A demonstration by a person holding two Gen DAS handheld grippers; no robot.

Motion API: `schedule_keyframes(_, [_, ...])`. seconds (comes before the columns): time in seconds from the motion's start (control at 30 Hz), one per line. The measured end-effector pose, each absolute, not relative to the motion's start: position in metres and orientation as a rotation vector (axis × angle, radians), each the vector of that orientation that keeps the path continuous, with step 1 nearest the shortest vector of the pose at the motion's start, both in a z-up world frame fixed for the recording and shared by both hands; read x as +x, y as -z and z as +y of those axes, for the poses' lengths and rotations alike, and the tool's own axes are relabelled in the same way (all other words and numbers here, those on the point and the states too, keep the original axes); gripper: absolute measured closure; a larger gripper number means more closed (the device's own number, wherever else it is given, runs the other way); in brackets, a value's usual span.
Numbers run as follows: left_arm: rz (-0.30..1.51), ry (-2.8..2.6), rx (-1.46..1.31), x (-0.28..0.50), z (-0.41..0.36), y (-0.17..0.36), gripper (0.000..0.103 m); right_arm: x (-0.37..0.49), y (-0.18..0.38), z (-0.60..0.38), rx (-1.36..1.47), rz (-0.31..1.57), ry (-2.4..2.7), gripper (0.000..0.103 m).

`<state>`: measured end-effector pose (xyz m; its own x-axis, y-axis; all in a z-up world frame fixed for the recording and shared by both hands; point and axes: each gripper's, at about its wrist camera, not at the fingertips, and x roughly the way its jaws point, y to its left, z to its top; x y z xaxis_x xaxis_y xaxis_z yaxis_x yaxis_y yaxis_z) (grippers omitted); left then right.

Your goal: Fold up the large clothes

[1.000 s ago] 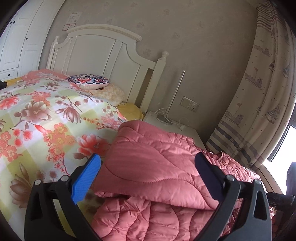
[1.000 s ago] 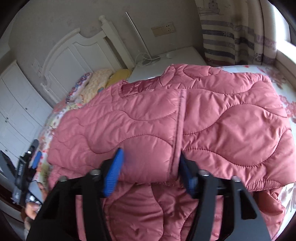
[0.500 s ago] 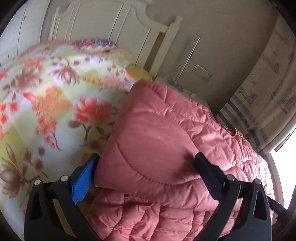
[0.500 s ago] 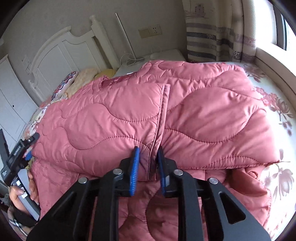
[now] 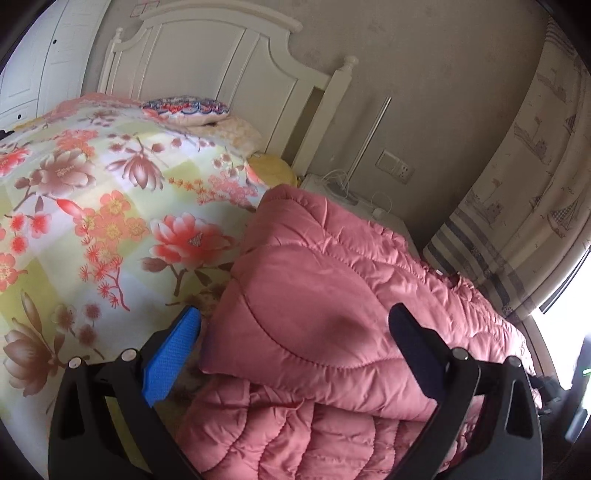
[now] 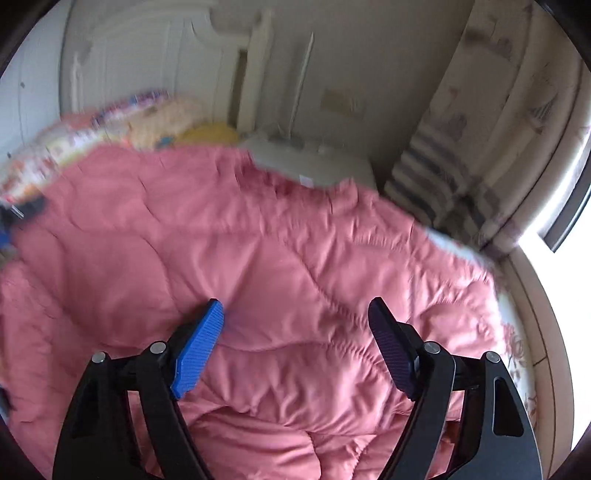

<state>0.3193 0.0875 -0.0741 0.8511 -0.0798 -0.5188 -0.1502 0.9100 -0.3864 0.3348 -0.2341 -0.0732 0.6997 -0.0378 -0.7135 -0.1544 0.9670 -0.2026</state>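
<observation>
Pink quilted coat (image 5: 332,295) already doubled over on bed (image 5: 92,221), lower centre. Right hand-held gripper (image 6: 295,332) opening, pinching nothing; left hand-held gripper (image 5: 295,332) spread wide. Probably further folding left.

I can read no text, label, brand or number in either view. A sheet of paper (image 5: 148,8) is pinned on the wall above the headboard (image 5: 221,62), but whatever is printed on it is too small and too near the frame edge for me to make out. A small white tag (image 6: 306,180) shows at the far edge of the pink jacket (image 6: 258,258) in my right view; motion blur wipes out anything on it. The curtain (image 5: 535,155) carries drawings of boats only, no lettering that I can see.
</observation>
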Motion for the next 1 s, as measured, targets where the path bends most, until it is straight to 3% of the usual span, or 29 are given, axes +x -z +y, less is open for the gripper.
schedule_keyframes(0.17, [0.435, 0.016, -0.404, 0.307, 0.078, 0.034, 0.002, 0.342, 0.089, -0.254, -0.134, 0.817, -0.101, 0.018])
schedule_keyframes(0.3, [0.501, 0.192, -0.355, 0.338, 0.052, 0.010, 0.002, 0.338, 0.089, -0.255, -0.143, 0.815, -0.099, 0.016])
schedule_keyframes(0.5, [0.834, 0.183, -0.290, 0.414, 0.036, 0.078, 0.003, 0.335, 0.091, -0.259, -0.117, 0.819, -0.113, 0.015])
schedule_keyframes(0.77, [0.699, 0.265, -0.523, 0.429, 0.075, 0.032, 0.002, 0.337, 0.092, -0.263, -0.091, 0.828, -0.137, 0.014])
schedule_keyframes(1.0, [0.900, 0.273, -0.582, 0.501, 0.091, 0.076, 0.002, 0.337, 0.091, -0.263, -0.084, 0.829, -0.142, 0.014])
